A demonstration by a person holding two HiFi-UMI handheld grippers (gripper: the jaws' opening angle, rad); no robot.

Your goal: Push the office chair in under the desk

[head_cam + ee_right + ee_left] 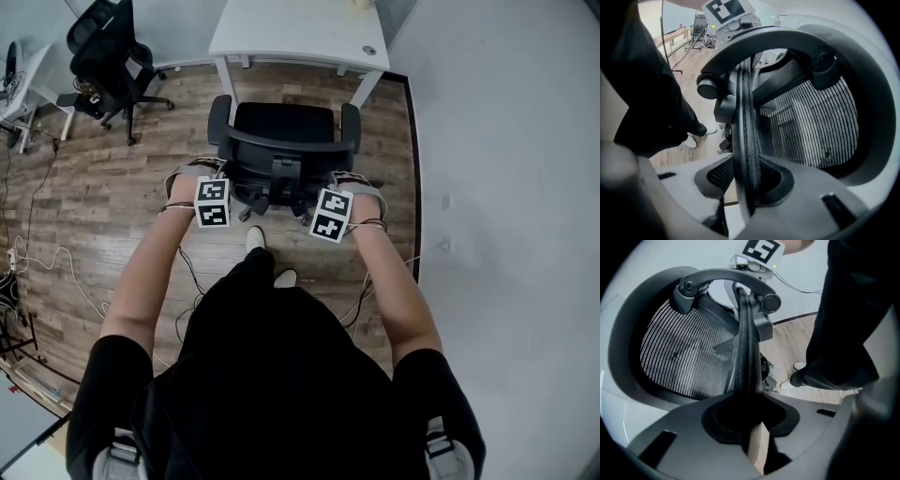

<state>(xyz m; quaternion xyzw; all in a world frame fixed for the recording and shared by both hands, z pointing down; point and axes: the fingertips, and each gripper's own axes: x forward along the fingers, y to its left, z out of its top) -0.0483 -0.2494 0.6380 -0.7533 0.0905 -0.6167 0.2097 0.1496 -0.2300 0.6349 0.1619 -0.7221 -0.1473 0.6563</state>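
A black office chair (284,124) stands on the wood floor, its seat facing the white desk (281,33) and its front edge close to the desk's near edge. Its mesh backrest (281,155) is turned toward me. My left gripper (204,176) is shut on the backrest's left edge (743,343), which runs straight up between the jaws in the left gripper view. My right gripper (345,184) is shut on the backrest's right edge (744,122) the same way. The black mesh (679,352) and the curved frame bar (759,40) fill both gripper views.
A white wall (506,141) runs close along the right. A second black office chair (105,52) stands at the far left beside another table (23,89). Cables (42,258) trail over the floor on the left. The person's shoes (256,238) are just behind the chair base.
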